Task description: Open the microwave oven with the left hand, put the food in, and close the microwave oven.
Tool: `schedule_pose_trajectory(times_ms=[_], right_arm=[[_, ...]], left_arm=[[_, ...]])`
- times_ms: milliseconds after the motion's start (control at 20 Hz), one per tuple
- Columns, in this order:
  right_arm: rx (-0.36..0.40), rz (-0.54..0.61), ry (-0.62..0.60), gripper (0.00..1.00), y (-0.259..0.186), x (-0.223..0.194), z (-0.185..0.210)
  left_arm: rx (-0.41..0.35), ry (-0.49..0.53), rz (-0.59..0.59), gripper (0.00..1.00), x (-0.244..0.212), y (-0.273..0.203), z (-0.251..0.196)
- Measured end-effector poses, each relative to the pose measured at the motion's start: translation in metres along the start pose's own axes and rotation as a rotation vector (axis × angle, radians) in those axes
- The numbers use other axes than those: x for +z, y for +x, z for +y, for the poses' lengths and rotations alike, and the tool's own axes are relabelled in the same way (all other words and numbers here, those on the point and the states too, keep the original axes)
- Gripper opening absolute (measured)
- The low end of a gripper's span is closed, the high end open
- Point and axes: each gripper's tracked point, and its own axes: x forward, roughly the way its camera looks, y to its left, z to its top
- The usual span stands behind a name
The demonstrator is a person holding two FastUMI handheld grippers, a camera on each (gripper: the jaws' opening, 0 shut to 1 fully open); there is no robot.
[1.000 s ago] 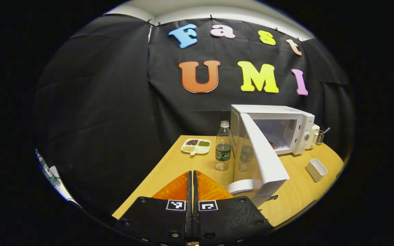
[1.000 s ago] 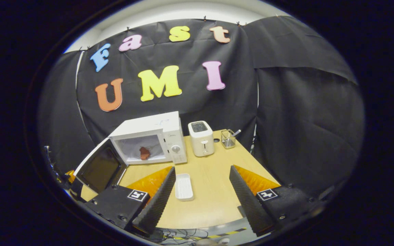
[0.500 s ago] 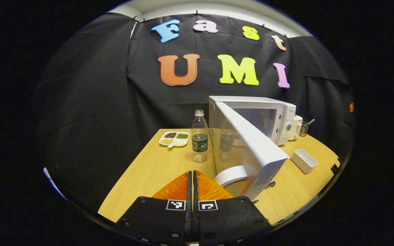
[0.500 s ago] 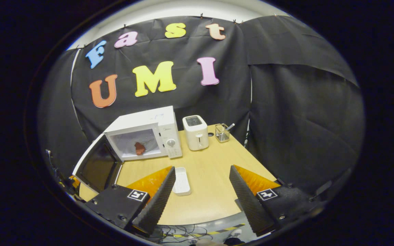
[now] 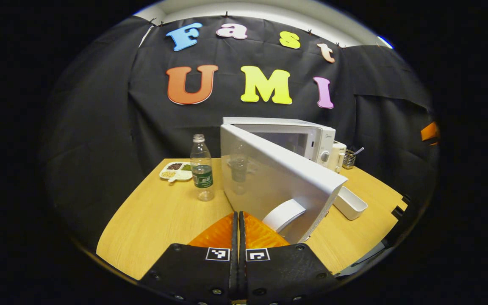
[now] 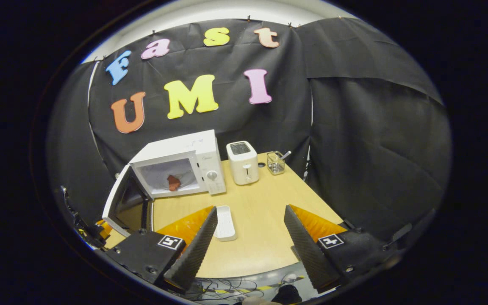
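On wooden table [image 6: 265,237], white boxy microwave [image 6: 184,163] w/ door [image 5: 269,178] half-open. Reddish food lump [image 6: 173,182] already inside it; only closing left. Left gripper [image 5: 238,224] pinched empty by door; right gripper [image 6: 248,237] spread wide, empty.

Right tongs [image 6: 248,237]: seen at the near edge, fingers spread wide apart, nothing held between them.
Microwave oven [image 6: 184,163]: placed at the far left of the desk [image 6: 261,237], its door [image 6: 127,203] swung open toward the near left.
Food [image 6: 173,182]: a reddish-brown piece lying inside the oven cavity.
White tray [image 6: 225,217]: set on the desk in front of the oven, just beside the left finger.
Toaster [image 6: 242,162]: stood right of the oven.
Wire holder [image 6: 275,162]: placed right of the toaster, at the far edge.
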Motion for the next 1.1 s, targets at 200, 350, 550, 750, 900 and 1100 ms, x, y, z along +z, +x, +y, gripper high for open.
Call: schedule_pose_trajectory(times_ms=[200,350,550,750,900,1100], right_arm=[[-0.005,0.021,0.010,1.00,0.011,0.000,-0.016],[-0.016,0.017,0.014,1.00,0.021,0.007,-0.029],[-0.040,0.015,0.040,1.00,0.035,0.015,-0.051],[-0.075,0.019,0.068,1.00,0.049,0.022,-0.074],[-0.099,0.020,0.063,1.00,0.057,0.023,-0.082],[-0.102,0.042,0.044,1.00,0.067,0.021,-0.089]], left_arm=[[-0.068,0.024,0.002,0.00,0.003,0.019,-0.044],[-0.113,0.037,0.005,0.00,0.009,0.040,-0.075],[-0.169,0.050,0.009,0.00,0.021,0.070,-0.112],[-0.213,0.069,0.012,0.00,0.031,0.100,-0.143],[-0.238,0.082,0.023,0.00,0.035,0.123,-0.160],[-0.248,0.089,0.032,0.00,0.042,0.155,-0.178]])
